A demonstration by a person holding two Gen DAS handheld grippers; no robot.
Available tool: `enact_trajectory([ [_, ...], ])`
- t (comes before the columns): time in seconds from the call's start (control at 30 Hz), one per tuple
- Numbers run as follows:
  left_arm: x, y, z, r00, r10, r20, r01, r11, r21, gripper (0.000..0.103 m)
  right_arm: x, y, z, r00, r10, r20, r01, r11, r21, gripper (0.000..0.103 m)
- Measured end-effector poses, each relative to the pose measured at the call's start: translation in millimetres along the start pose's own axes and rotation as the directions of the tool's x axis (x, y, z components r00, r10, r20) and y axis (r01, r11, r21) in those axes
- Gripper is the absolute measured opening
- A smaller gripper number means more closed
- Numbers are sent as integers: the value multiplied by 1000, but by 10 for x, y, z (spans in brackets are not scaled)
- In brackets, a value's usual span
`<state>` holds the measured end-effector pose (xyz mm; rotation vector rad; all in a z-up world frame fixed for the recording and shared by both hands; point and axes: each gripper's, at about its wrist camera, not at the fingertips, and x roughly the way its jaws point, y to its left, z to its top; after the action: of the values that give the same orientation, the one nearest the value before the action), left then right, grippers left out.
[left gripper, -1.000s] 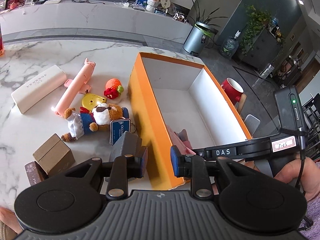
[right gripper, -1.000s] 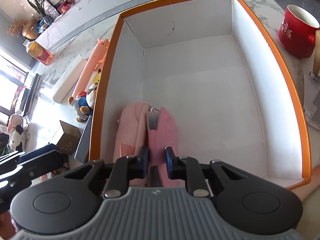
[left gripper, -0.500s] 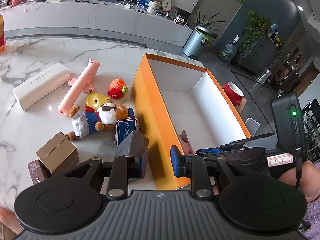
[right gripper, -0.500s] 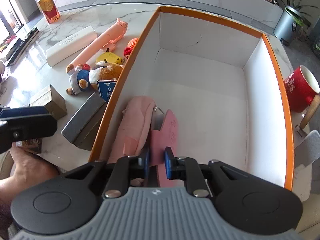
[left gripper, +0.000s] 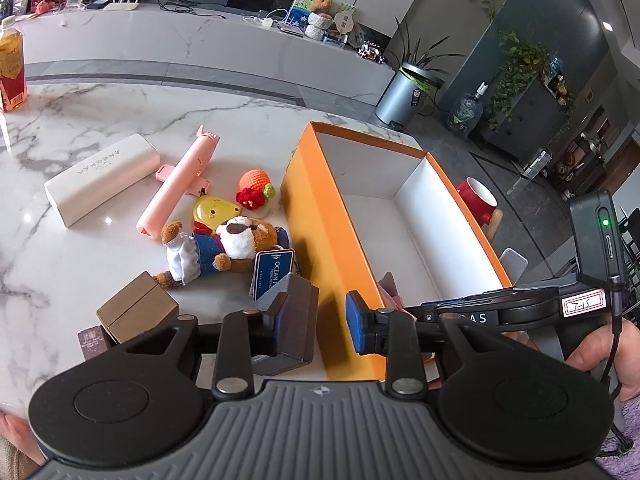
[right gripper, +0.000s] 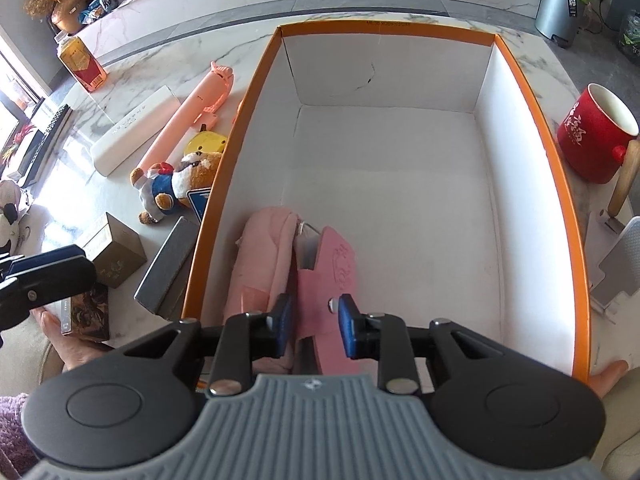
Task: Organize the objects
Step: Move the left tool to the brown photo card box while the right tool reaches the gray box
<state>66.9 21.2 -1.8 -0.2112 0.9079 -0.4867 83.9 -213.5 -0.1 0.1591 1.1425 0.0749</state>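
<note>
An orange box (left gripper: 320,236) with a white inside (right gripper: 400,168) stands on the marble table. A pink pouch (right gripper: 260,264) and a pink card (right gripper: 336,276) lie in its near left corner. My right gripper (right gripper: 314,322) is open over the card and holds nothing. My left gripper (left gripper: 320,318) is open and empty, above a dark grey box (left gripper: 292,320) that leans on the orange box's outer wall. Left of the box lie a teddy bear (left gripper: 224,248), a yellow toy (left gripper: 216,210), a knitted strawberry (left gripper: 254,188), a pink pig-nosed stick (left gripper: 180,188) and a white case (left gripper: 100,178).
A brown carton (left gripper: 136,312) and a small dark box (left gripper: 94,342) sit near my left gripper. A red mug (right gripper: 596,136) and a grey stand (right gripper: 620,260) are right of the orange box. An orange bottle (right gripper: 82,64) stands at the far left.
My right gripper has opened and let go of the pink card, which now lies in the box. Both grippers have pulled back and up a little.
</note>
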Motion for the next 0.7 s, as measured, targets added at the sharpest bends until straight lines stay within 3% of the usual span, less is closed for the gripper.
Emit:
enact_trajectory([
  [0.13,-93,51,33,1000,15,19,-15,1000,-6,35,-90,-8,15,1000,4,30,-4,1000,2,31],
  [0.2,-157,97,57,999,31,32,-30,999,-13,36,-167,20,22,998,25,57,-25,1000,-4,39],
  [0.4,-318,304,113,992,110,57,-107,993,-58,36,-369,311,79,979,170,114,-167,985,-37,40],
  [0.53,-344,410,110,986,159,52,-157,987,-46,40,-322,594,125,965,250,81,-247,968,-48,40],
  [0.7,-302,511,71,973,226,40,-227,974,13,46,-138,870,130,976,217,26,-217,976,-12,46],
])
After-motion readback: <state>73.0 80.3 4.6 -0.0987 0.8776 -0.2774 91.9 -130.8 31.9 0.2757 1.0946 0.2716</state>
